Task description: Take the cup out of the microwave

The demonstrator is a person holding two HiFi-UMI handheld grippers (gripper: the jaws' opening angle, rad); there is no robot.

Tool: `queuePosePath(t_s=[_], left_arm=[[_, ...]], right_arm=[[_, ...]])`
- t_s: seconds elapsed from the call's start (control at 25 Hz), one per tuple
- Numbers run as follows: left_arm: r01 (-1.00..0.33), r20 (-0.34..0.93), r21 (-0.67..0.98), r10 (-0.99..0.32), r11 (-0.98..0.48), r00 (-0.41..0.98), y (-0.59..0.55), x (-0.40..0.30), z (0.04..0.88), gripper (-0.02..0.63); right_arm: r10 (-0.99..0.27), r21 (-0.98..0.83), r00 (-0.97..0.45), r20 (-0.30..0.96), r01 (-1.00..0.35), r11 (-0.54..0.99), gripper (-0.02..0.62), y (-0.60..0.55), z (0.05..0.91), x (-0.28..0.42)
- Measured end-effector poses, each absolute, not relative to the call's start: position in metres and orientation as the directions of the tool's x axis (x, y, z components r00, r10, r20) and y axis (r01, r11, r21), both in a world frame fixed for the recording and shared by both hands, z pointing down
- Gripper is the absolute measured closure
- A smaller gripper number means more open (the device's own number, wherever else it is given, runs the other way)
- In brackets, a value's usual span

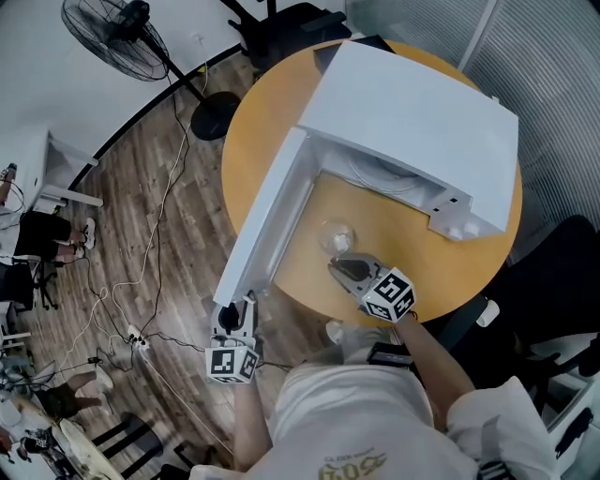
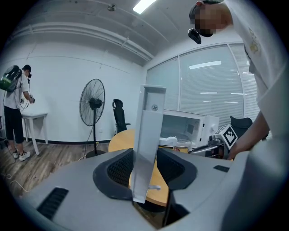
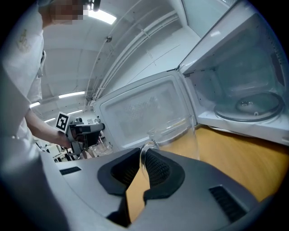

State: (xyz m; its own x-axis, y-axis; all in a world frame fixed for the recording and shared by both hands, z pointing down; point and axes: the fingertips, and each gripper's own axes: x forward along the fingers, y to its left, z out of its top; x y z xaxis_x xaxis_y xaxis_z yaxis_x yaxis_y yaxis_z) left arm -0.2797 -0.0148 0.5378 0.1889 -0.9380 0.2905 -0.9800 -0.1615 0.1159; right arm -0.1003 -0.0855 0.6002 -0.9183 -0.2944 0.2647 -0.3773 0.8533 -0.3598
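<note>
The white microwave [image 1: 422, 112] stands on a round wooden table [image 1: 375, 234] with its door [image 1: 267, 216] swung out to the left. My left gripper [image 1: 234, 314] is shut on the door's free edge [image 2: 146, 144], which stands upright between the jaws. A clear glass cup [image 1: 336, 236] sits outside the cavity, over the table in front of the opening. My right gripper [image 1: 339, 267] is shut on its handle [image 3: 143, 155]. The cup's body [image 3: 176, 135] rises just beyond the pads. Inside the cavity lies the glass turntable [image 3: 248, 106], with nothing on it.
A standing fan [image 1: 117, 37] and an office chair [image 1: 281, 23] stand beyond the table. Cables and a power strip [image 1: 136, 339] trail over the wooden floor at left. A person [image 2: 16, 108] stands at a white table far left. The table's front edge is close to the cup.
</note>
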Motion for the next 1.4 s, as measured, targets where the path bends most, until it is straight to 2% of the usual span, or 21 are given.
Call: queuePosePath(t_s=[0.6, 1.08, 1.4], left_arm=[[-0.982, 0.293, 0.113, -0.939, -0.154, 0.181, -0.015, -0.278, 0.538, 0.433], [-0.981, 0.292, 0.109, -0.938, -0.162, 0.187, -0.014, -0.276, 0.539, 0.433], [-0.980, 0.299, 0.103, -0.934, -0.172, 0.195, -0.014, -0.276, 0.541, 0.434]], right_arm=[[-0.246, -0.437, -0.936, 0.253, -0.337, 0.834, 0.545, -0.080, 0.617, -0.101], [-0.263, -0.445, -0.902, 0.343, -0.402, 0.800, 0.530, -0.078, 0.633, -0.094], [-0.288, -0.429, -0.875, 0.390, -0.450, 0.783, 0.465, -0.079, 0.639, -0.084]])
